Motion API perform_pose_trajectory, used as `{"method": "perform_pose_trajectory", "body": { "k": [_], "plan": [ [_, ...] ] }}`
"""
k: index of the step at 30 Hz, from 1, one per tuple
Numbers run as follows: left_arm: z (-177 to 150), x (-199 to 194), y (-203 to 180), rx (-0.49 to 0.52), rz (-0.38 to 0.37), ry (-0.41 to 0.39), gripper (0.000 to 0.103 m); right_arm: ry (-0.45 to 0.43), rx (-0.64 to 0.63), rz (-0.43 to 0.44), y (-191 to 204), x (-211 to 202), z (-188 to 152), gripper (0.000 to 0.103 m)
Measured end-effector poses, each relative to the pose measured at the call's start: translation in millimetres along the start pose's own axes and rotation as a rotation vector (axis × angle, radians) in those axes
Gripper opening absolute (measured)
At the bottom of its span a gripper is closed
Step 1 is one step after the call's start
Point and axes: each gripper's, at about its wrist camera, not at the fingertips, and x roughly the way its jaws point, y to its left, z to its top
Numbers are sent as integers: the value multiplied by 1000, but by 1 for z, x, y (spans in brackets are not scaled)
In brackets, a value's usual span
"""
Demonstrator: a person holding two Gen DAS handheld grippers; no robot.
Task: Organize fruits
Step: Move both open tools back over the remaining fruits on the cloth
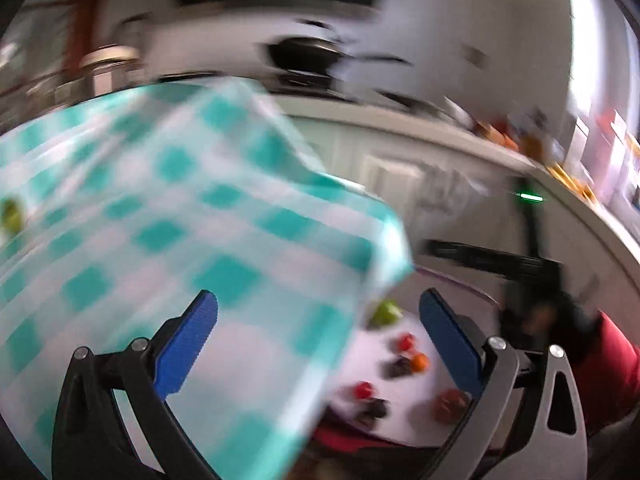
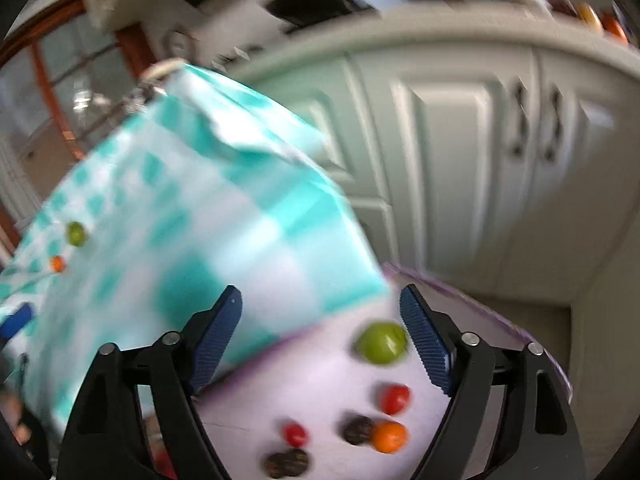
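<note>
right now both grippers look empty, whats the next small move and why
Probably bring the left gripper down toward the green fruit and small orange one left on the checked cloth; both grippers stand open, and the other fruits already sit on the white board.

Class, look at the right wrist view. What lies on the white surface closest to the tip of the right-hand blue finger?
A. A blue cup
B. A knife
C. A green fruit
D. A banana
C. A round green fruit lies on the white surface just beside the tip of that blue finger, with small red, orange and dark fruits lower in the view.
</note>
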Motion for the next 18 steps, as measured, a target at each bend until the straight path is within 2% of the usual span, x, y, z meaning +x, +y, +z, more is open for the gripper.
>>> {"method": "perform_pose_trajectory", "body": {
  "k": [1, 3, 4, 6, 8, 11, 14, 18],
  "plan": [
    [-2, -16, 21, -63, 57, -18, 101, -29, -23, 41, 21, -10, 9, 84],
    [-3, -27, 53, -148, 116, -34, 101, -66, -61, 96, 42, -28, 24, 87],
    [-4, -38, 75, -204, 151, -47, 101, -87, -102, 138, 68, -35, 28, 88],
    [-7, -54, 111, -307, 232, -70, 101, -95, -167, 193, 104, -44, 33, 89],
    [-12, -61, 135, -372, 296, -81, 101, -63, -253, 253, 149, -41, 29, 89],
    [-13, -76, 185, -454, 415, -75, 101, 2, -370, 276, 209, -19, 16, 89],
    [-7, -84, 243, -557, 536, -88, 101, 30, -451, 314, 263, 6, 4, 89],
    [5, -77, 313, -674, 673, -114, 101, 112, -421, 315, 322, 68, 12, 89]
  ]
}}
